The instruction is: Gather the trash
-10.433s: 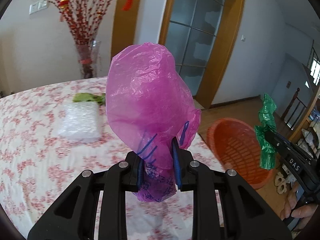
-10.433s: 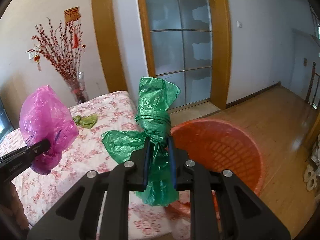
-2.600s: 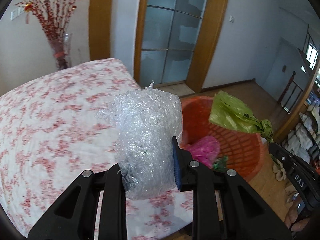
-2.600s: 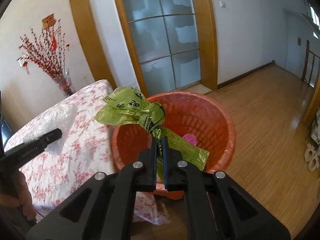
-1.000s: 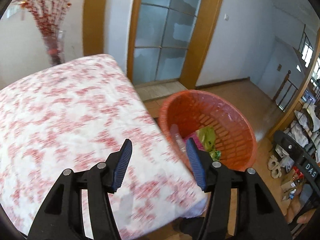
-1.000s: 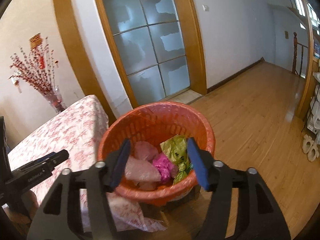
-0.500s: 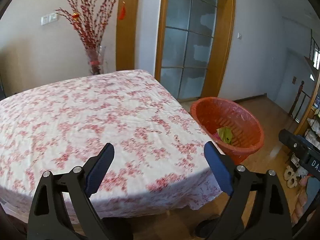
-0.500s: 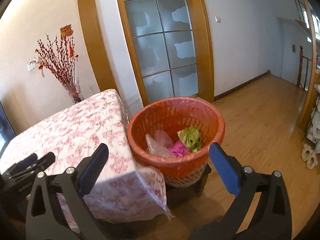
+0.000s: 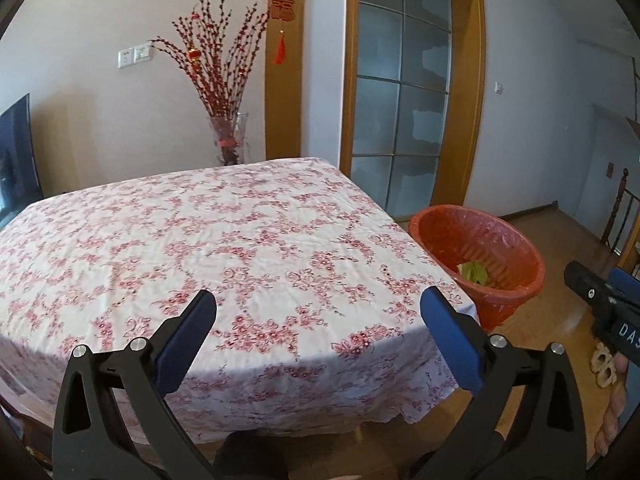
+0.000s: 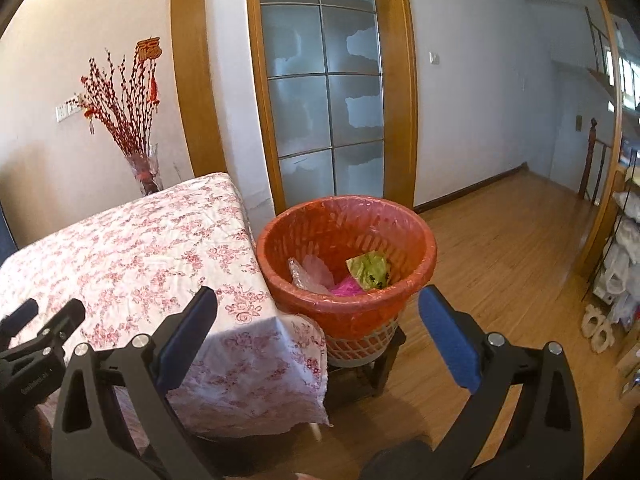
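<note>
Orange basket (image 10: 346, 240) is seen ahead of the right gripper (image 10: 316, 312), nearer than the left gripper (image 9: 318, 312); both just spread wide, nothing gripped.

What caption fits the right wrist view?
Open right gripper facing round orange plastic bin holding bagged trash beside floral-clothed table.

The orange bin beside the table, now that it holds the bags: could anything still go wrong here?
Possibly. The orange bin stands raised on a small dark stand, so a bump might tip it. The tablecloth hangs right against it and could snag. Both grippers, left and right, are open and empty.
</note>
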{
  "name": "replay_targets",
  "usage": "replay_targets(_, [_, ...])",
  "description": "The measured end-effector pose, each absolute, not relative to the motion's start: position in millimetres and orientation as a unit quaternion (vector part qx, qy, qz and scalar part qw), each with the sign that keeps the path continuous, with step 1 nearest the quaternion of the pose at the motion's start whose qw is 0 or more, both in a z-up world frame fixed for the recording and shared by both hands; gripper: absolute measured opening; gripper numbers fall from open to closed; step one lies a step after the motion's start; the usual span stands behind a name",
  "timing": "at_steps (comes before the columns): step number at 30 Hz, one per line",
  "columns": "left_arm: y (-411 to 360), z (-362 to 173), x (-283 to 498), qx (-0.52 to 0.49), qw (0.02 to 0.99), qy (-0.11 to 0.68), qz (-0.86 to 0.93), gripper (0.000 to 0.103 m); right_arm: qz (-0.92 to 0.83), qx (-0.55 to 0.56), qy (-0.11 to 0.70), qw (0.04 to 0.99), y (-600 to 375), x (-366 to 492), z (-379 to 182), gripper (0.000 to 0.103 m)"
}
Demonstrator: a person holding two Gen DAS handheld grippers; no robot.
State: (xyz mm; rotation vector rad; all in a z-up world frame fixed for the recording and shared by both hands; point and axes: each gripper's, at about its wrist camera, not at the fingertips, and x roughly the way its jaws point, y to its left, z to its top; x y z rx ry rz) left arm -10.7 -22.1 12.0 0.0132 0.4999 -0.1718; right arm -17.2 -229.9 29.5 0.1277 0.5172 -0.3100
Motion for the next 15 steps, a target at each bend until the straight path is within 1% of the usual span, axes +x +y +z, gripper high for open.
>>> replay_targets(15, [-8, 11, -23, 0.002, 0.972, 0.234, -0.031, 0.1, -0.197, 0.014, 0.24, 0.95, -201, -27, 31, 0.099])
